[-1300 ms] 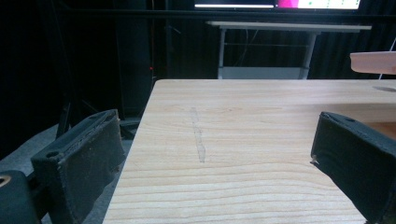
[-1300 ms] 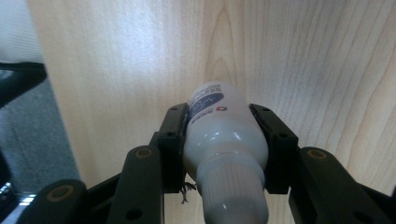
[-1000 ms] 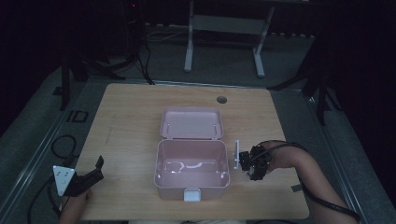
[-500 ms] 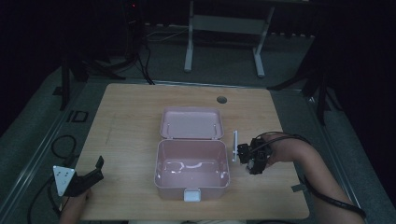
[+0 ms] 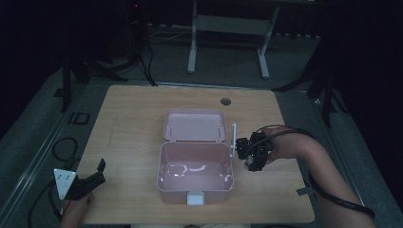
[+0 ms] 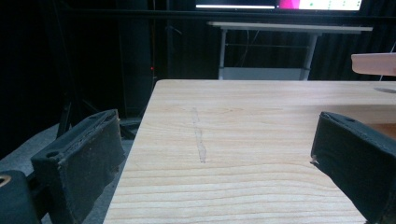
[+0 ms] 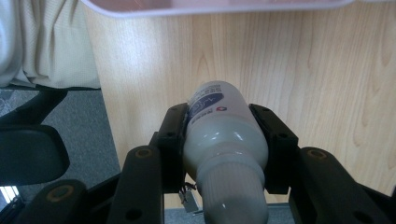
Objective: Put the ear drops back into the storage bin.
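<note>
An open pink box (image 5: 176,194) stands mid-table, its lid (image 5: 195,126) folded back flat behind it. Just off the box's right wall my right gripper (image 5: 252,153) hovers, held by a hand that comes in from the right. In the right gripper view this gripper (image 7: 222,116) is shut on a white plastic bottle (image 7: 219,135) with a blue label, and the box's pink rim (image 7: 210,5) runs along the top. My left gripper (image 5: 92,178) rests at the table's front left corner. Its jaws stand wide apart over bare wood in the left gripper view (image 6: 215,154).
A round cable hole (image 5: 225,101) sits near the table's far edge. A white desk frame (image 5: 228,47) stands on the floor beyond the table. Cables (image 5: 64,149) lie on the floor at the left. Bare wood lies left of the box.
The right gripper with the bottle has shifted a little farther from the person along the box's right side. The left gripper has stayed put.
</note>
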Motion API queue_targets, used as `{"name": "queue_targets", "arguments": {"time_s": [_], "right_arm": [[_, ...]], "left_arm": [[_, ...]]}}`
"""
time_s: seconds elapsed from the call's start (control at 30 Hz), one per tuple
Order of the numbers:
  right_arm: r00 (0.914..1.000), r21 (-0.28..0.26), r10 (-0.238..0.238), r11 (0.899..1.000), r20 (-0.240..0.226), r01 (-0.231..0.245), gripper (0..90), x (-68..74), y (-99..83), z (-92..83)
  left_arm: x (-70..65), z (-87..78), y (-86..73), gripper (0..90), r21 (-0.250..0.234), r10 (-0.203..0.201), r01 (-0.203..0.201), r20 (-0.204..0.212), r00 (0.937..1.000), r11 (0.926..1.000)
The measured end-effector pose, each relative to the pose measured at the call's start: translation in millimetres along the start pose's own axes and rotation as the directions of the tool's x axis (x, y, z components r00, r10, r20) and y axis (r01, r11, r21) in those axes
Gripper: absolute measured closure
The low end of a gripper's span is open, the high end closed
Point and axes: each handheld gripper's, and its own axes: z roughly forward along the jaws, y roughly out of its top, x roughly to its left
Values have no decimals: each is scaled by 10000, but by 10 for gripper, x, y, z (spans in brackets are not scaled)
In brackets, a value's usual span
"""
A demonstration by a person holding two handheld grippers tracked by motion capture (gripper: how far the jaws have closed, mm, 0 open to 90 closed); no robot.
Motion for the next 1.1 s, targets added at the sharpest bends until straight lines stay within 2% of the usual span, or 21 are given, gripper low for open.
{"name": "queue_targets", "arguments": {"time_s": [0.23,0.47,0.87,1.1], "right_arm": [[10000,16,-82,10000,18,82,593,33,84,-133],[9993,-256,-364,9990,91,366,593,54,286,-289],[9954,-216,-955,9952,-125,952,593,60,611,-233],[9890,-339,-1470,9887,-177,1463,593,108,757,-190]], "left_arm": [[0,0,0,24,-7,5,-5,10,10000,10000],[2,0,0,24,10,-7,7,19,10000,10000],[3,0,0,24,6,-17,17,32,10000,10000],[5,-1,1,24,16,-20,20,39,10000,10000]]}}
